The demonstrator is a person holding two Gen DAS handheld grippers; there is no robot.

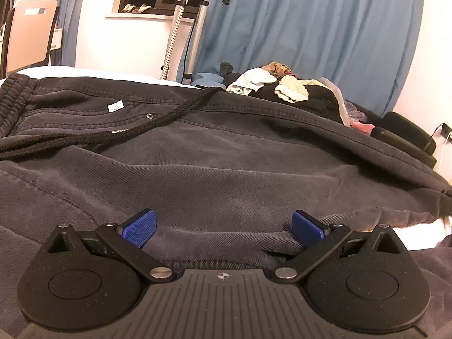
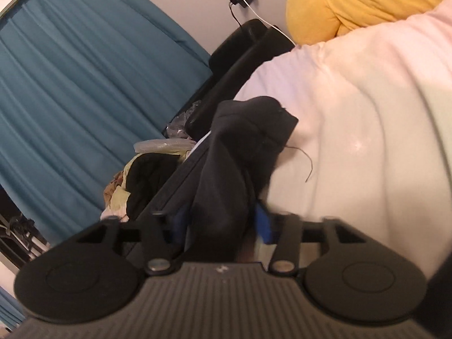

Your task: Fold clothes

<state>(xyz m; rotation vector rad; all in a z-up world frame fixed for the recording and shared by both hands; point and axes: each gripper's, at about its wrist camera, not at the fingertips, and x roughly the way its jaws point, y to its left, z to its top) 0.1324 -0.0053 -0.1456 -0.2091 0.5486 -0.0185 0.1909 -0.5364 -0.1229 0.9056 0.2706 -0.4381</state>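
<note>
A dark grey pair of trousers (image 1: 226,147) with an elastic waistband and a black drawstring (image 1: 158,118) lies spread over the white bed. My left gripper (image 1: 223,227) is open, its blue pads resting on the cloth with a fold of fabric between them. In the right wrist view my right gripper (image 2: 223,223) has its blue pads close around a bunched end of the dark trousers (image 2: 234,152), lifted off the white bedding (image 2: 353,130). The view is blurred and the pads are partly hidden by cloth.
A pile of mixed clothes (image 1: 282,84) lies at the bed's far side before blue curtains (image 1: 310,22). A garment steamer pole (image 1: 176,28) and a chair (image 1: 28,31) stand at the left. A yellow garment (image 2: 361,2) and a black case (image 2: 240,56) show at the right.
</note>
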